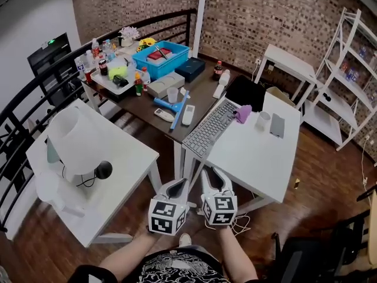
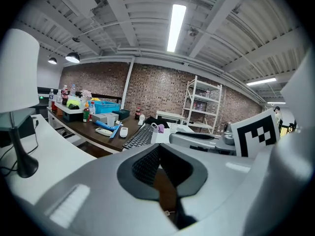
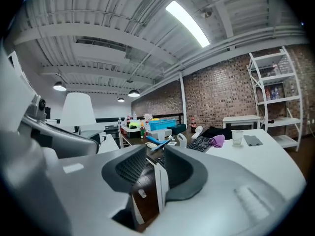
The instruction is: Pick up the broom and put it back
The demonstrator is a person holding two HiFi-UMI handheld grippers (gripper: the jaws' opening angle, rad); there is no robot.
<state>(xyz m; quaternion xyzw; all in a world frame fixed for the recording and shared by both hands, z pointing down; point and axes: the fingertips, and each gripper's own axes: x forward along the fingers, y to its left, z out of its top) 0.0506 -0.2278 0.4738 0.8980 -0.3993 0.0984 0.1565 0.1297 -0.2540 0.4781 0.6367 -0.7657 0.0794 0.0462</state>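
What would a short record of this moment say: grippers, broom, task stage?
left gripper: jaws together, nothing held
right gripper: jaws apart, nothing between them
position: both grippers held low, close to the person's body, near the gap between two white tables
broom: blue, lying on the dark table, untouched
nearby: keyboard, white lamp, blue bin
task stage: broom not yet picked up
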